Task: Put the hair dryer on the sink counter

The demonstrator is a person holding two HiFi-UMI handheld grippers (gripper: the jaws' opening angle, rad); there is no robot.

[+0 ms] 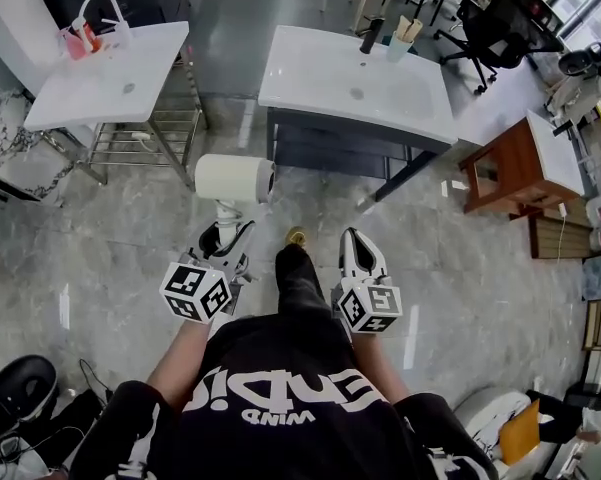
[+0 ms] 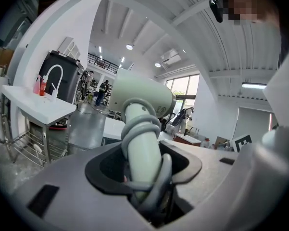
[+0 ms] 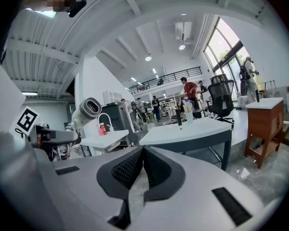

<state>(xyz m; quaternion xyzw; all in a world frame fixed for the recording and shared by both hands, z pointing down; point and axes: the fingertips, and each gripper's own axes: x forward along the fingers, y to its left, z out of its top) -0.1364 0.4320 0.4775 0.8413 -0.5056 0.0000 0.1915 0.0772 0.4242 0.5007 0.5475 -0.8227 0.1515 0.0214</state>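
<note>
Your left claw (image 1: 226, 240) is clamped on the handle of the hair dryer (image 1: 234, 178), its cord (image 2: 143, 129) wound round the handle. The dryer stands upright over the floor (image 1: 480, 278), short of the white sink desk (image 1: 310, 73). Your right claw (image 1: 354, 243) is closed and empty.

The left claw (image 1: 224, 240) is clamped on the handle of the hair dryer (image 1: 235, 178), which stands upright out of its jaws, with the bare left forearm (image 1: 178, 366) stretched forward behind it. The right claw (image 1: 356, 240), off to the right of the hair dryer and apart from it, points forward alongside, its jaws pressed together on nothing.
</note>
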